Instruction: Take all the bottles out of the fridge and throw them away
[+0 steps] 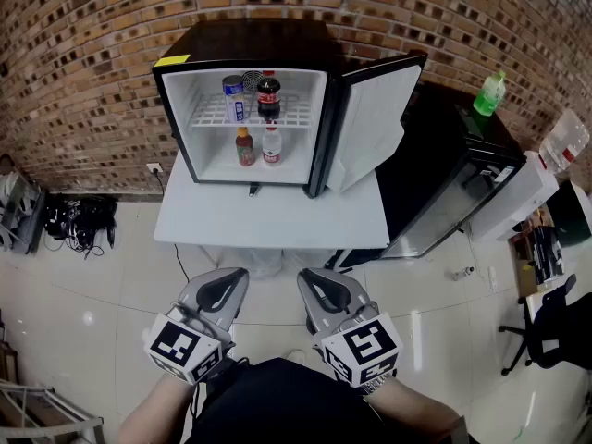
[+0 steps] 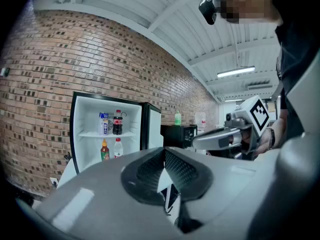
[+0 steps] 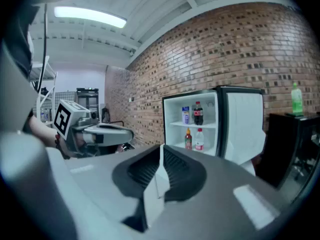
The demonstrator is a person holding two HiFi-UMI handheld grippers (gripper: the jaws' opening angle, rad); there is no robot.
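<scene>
Well in front of the open black mini fridge (image 1: pixel 171 118) (a dark cola bottle (image 1: pixel 268 97) stands inside), the left grey gripper (image 1: pixel 233 279) and the right grey gripper (image 1: pixel 311 281) have jaws closed, empty.

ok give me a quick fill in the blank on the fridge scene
1. The fridge has its door standing ___.
2. The cola bottle stands on the ___ shelf, beside a can.
3. The lone bottle on the black cabinet is ___.
4. The left gripper and right gripper are shut and hold ___.
Missing: open; upper; green; nothing
</scene>
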